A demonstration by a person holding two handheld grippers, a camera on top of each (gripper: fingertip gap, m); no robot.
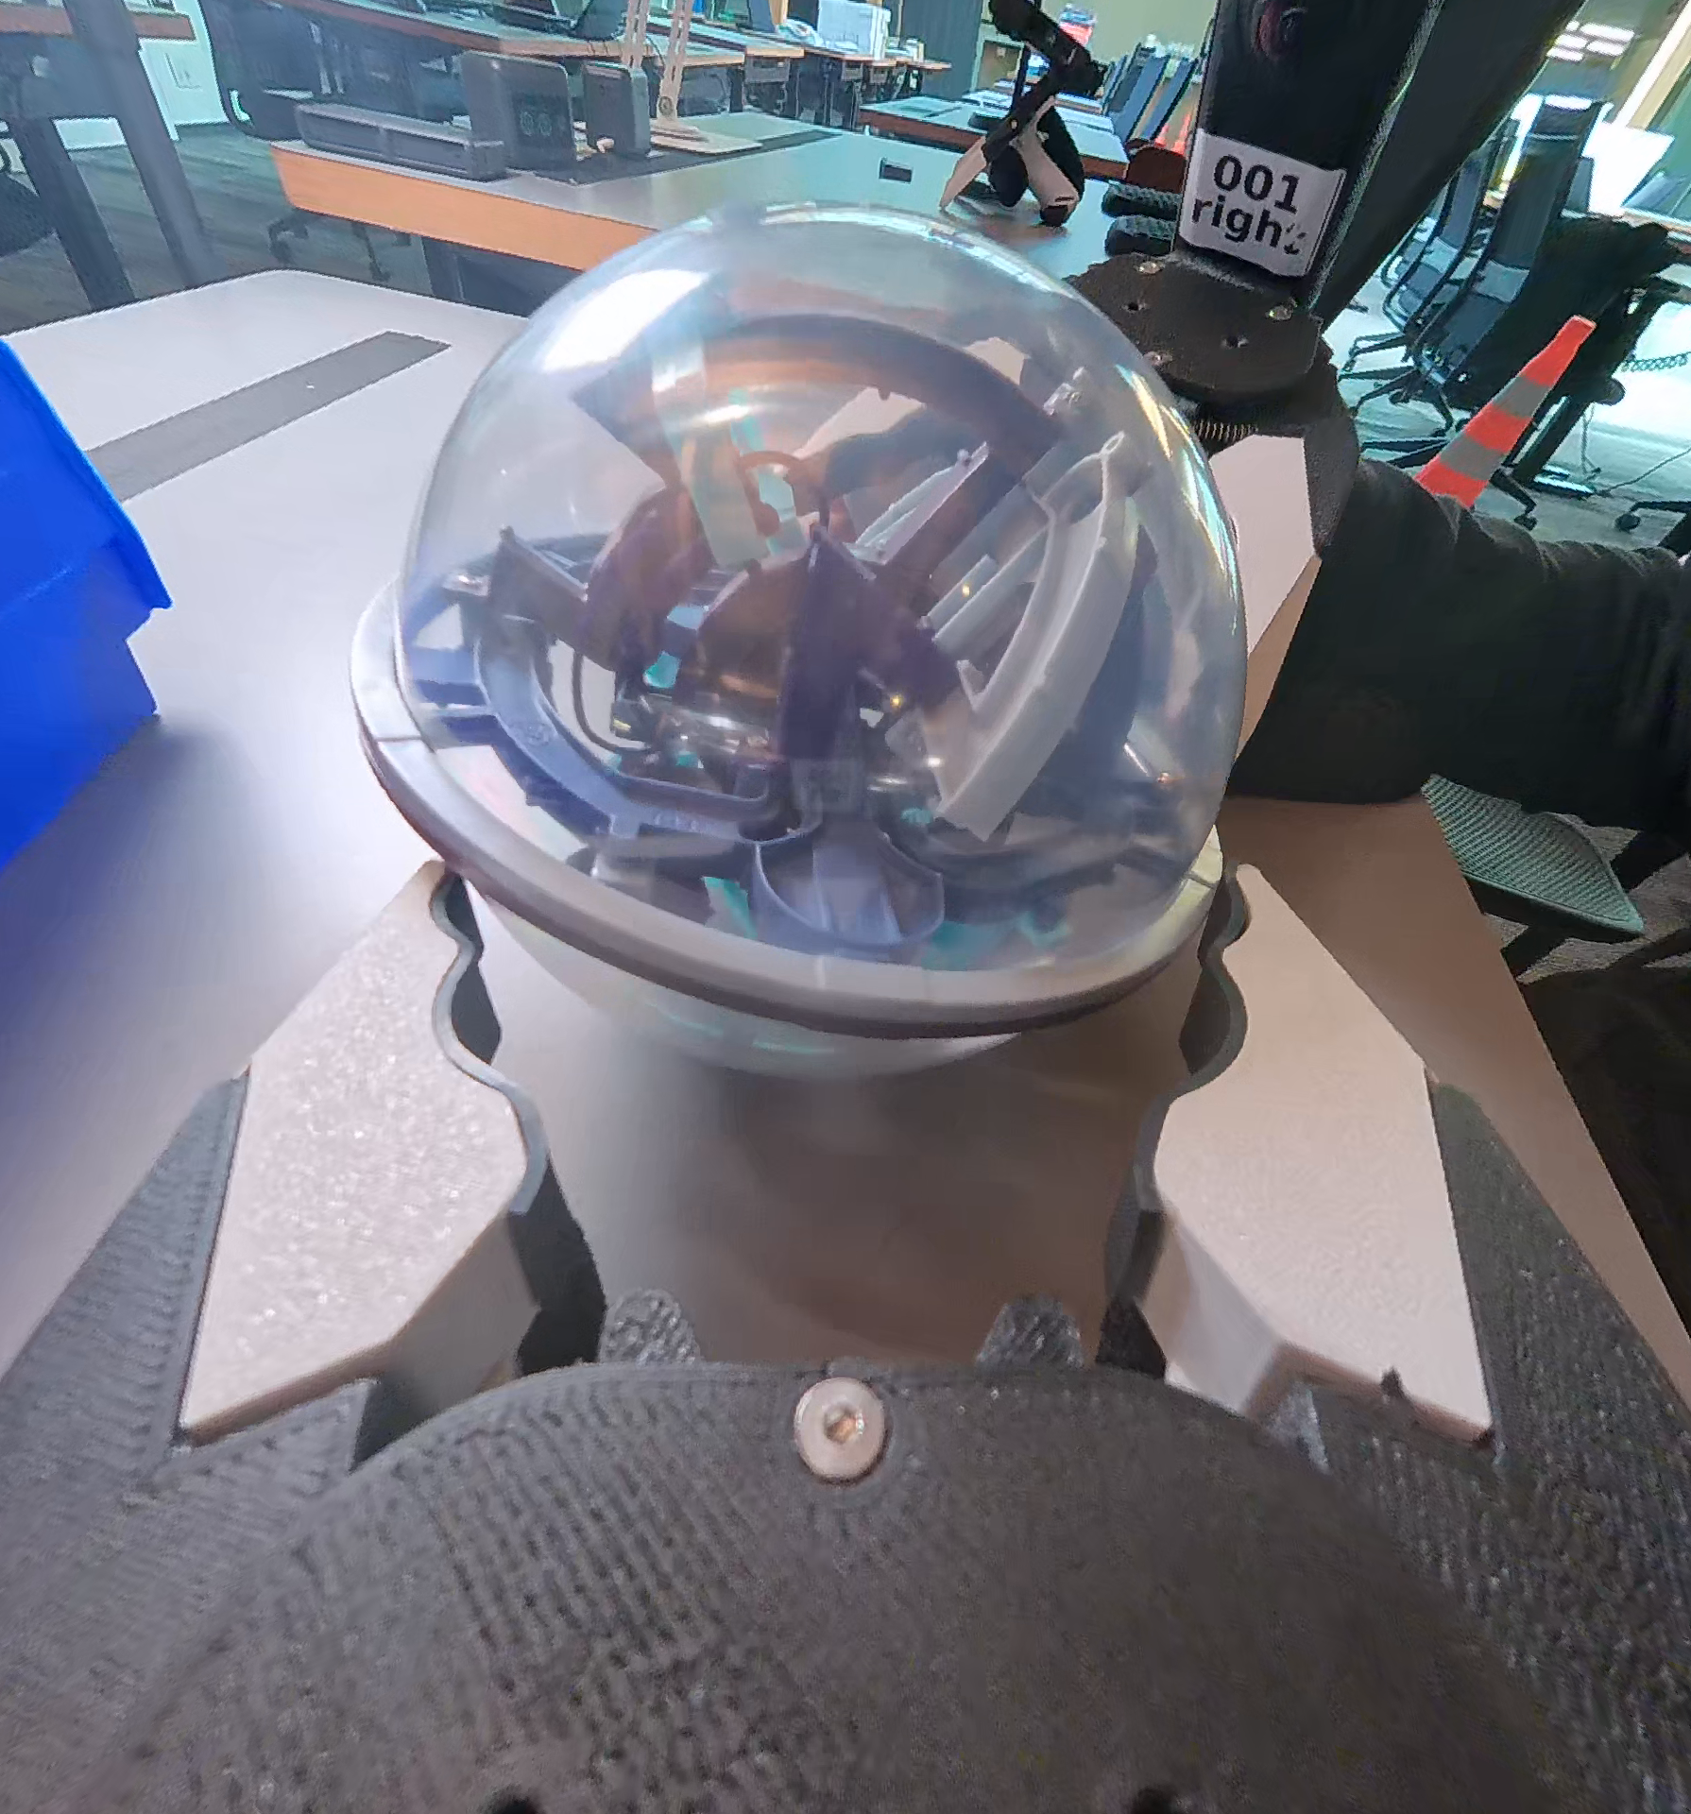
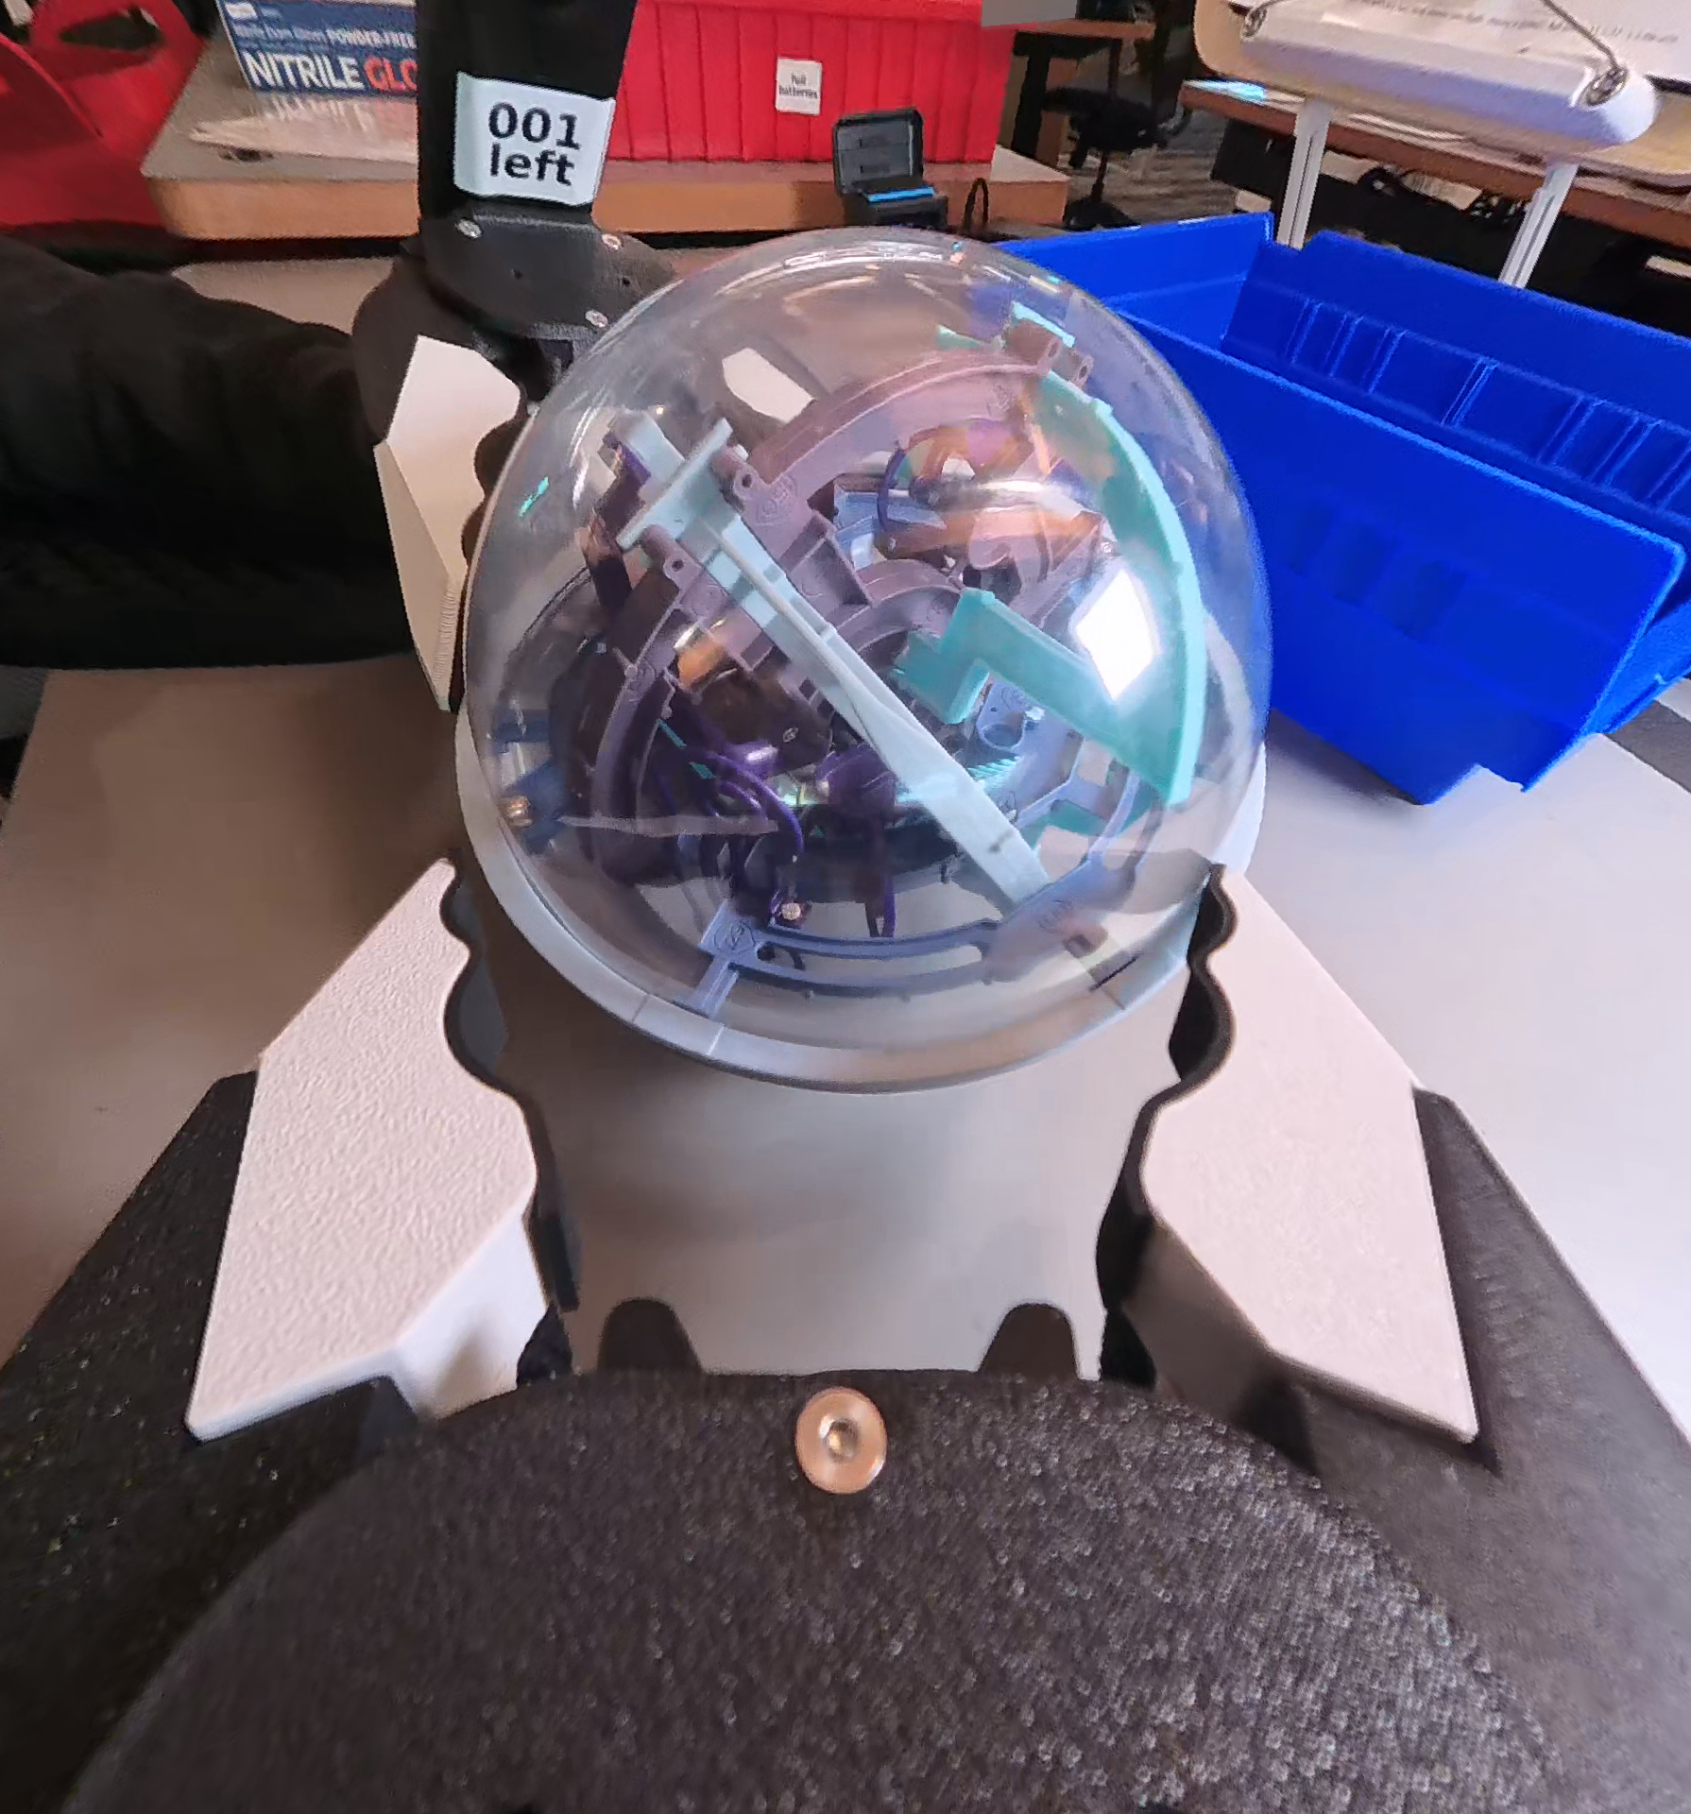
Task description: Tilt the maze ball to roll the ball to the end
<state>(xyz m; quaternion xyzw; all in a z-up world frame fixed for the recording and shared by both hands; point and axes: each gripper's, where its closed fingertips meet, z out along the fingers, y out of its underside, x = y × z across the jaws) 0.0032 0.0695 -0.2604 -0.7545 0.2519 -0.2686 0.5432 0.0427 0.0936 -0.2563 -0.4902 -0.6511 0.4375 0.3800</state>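
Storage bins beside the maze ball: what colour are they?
Bright blue storage bins, clearest in the right wrist view.

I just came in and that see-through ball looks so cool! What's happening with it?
A person is holding a clear maze ball between two hand-held grippers, one from each side. The left gripper and the right gripper each have their fingers spread wide around the ball's lower half, near its pale rim. The ball is tipped, so the rim sits slanted above the table. Inside are purple, teal and grey tracks. A blue bin sits beside it.
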